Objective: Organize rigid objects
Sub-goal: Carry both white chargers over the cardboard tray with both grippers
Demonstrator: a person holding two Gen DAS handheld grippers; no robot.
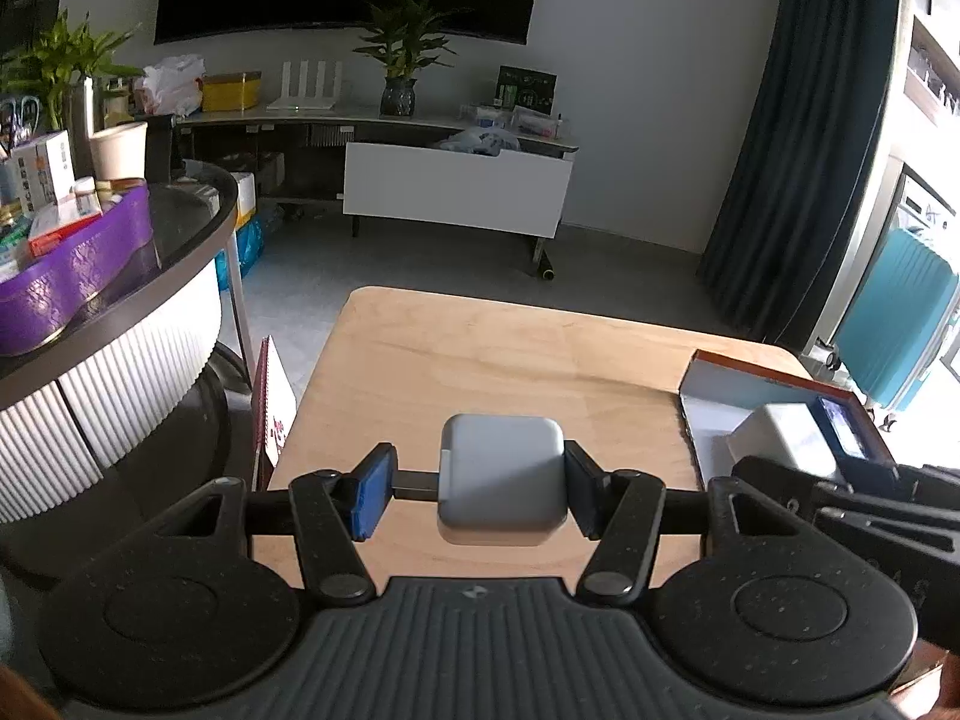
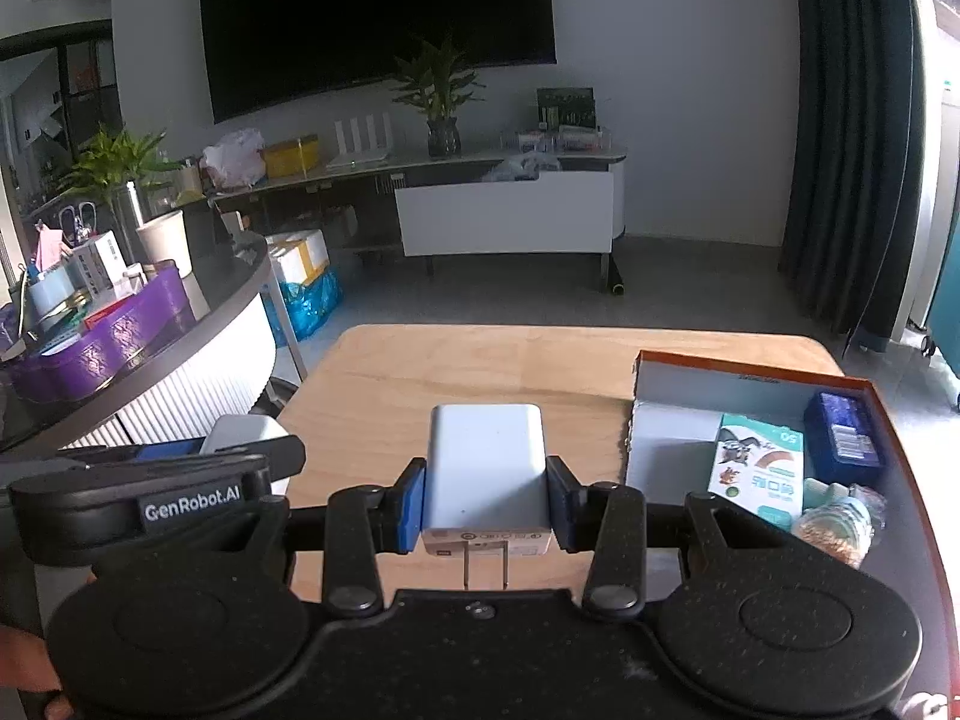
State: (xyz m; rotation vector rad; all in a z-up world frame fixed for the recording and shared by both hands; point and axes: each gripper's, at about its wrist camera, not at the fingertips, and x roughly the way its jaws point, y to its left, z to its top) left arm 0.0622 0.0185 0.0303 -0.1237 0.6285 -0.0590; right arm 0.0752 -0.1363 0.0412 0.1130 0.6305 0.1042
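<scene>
My left gripper (image 1: 477,489) is open around a white earbud case (image 1: 503,477) on the wooden table (image 1: 480,354). The right pad touches the case; the left blue pad (image 1: 373,492) stands apart from it. My right gripper (image 2: 486,504) is shut on a white charger (image 2: 487,474) with its two plug prongs pointing back at the camera, just above the table. The orange-rimmed box (image 2: 750,378) lies to the right and holds a small card box (image 2: 759,471), a blue pack (image 2: 843,435) and a wrapped snack (image 2: 837,525).
A round counter (image 1: 150,276) with a purple basket (image 1: 72,276) stands to the left of the table. A red and white booklet (image 1: 273,414) leans at the table's left edge. A teal suitcase (image 1: 894,324) stands at the far right. The left gripper body (image 2: 150,498) is close beside my right gripper.
</scene>
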